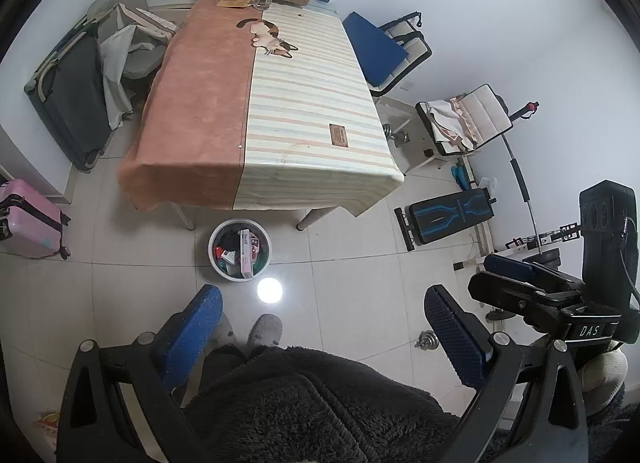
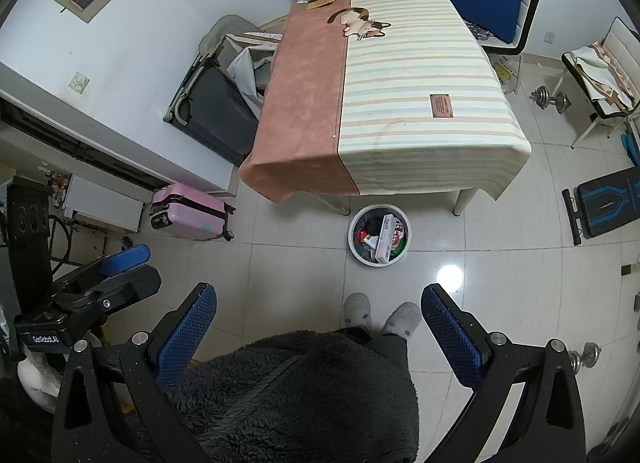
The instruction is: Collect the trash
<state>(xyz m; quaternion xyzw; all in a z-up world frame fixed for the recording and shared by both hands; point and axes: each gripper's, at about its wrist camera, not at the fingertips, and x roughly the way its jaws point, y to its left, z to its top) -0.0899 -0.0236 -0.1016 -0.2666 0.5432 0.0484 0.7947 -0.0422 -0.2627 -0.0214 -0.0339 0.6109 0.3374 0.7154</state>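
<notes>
Glossy pale floor tiles (image 1: 352,295) mirror a round ceiling light. Nearest, a dark fleecy garment (image 1: 312,403) covers the person's lap, with two grey fuzzy slippers (image 2: 384,317) on the tiles beyond it. The left hand-held gripper (image 1: 324,327) is spread wide and holds nothing; its blue pads (image 1: 196,327) are dimpled rubber on black frames. The right hand-held gripper (image 2: 320,327) is likewise released, with nothing between its textured blue fingers (image 2: 452,339). Further out, a round white bin (image 1: 240,250) stands on the floor just before the desk's near edge, filled with cartons and wrappers. The desk (image 1: 264,103) wears a cloth, half plain terracotta, half pastel stripes, with a cat motif. Bottles, a snack bag and a cardboard box crowd its far end.
</notes>
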